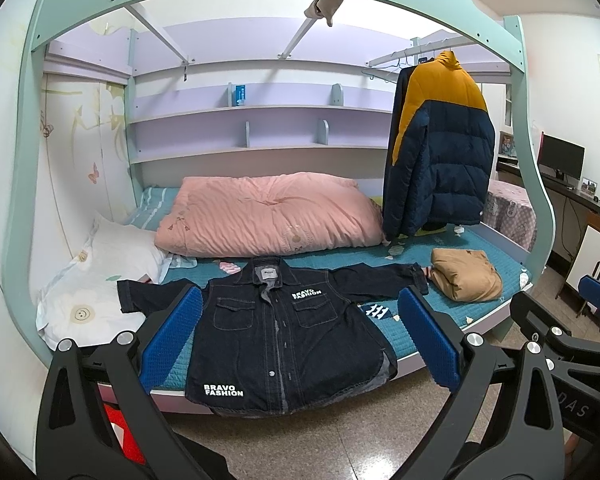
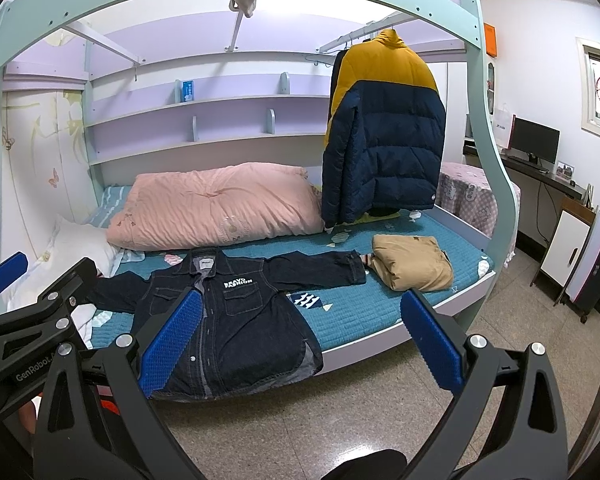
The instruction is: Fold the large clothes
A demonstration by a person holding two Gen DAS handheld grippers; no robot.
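Note:
A dark denim jacket [image 1: 276,332] with white "BRAVO FASHION" lettering lies spread flat, front up, on the teal bed, sleeves out to both sides, hem hanging over the front edge. It also shows in the right wrist view [image 2: 236,320]. My left gripper [image 1: 300,340] is open and empty, held in the air in front of the jacket. My right gripper [image 2: 300,344] is open and empty, held off the bed's front edge to the right of the jacket. The right gripper also shows at the right edge of the left wrist view [image 1: 560,320].
A folded tan garment [image 1: 466,276] lies on the bed right of the jacket. A yellow and navy puffer coat [image 1: 440,148] hangs from a rail. A pink duvet [image 1: 272,216] and white pillow [image 1: 116,256] lie behind. The mint bunk frame [image 1: 528,152] arches overhead. A desk with a monitor [image 2: 534,140] stands right.

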